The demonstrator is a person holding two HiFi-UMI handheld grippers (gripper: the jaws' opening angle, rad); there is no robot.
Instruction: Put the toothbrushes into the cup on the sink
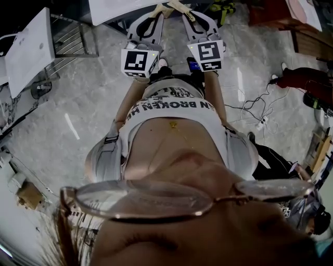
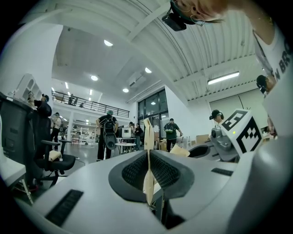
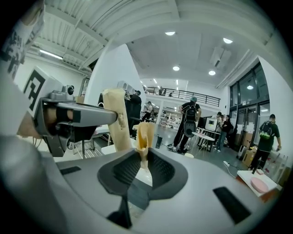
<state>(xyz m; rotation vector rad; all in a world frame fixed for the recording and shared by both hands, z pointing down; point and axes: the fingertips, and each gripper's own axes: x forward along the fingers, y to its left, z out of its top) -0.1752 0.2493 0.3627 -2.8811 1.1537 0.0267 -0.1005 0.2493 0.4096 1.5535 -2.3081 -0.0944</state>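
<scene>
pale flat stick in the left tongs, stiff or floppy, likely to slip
Probably stiff: the pale flat stick stands straight above the left tongs, no sag. Likely light, being thin. Jutting past the tongs, it may pivot.

The person's shirt [image 1: 171, 122] filled the middle, with a pair of glasses [image 1: 140, 200] just below it. Straight above the shirt, the left claw [image 1: 157, 9] and the right claw [image 1: 181, 6] were held side by side over the grey floor [image 1: 88, 104], each with a black-and-white marker cube and tan tips drawn together. Up and left of the shirt stood a white panel [image 1: 31, 49]. Right of the shirt, thin cables [image 1: 250, 106] trailed across the floor near a red object [image 1: 304, 78].
</scene>
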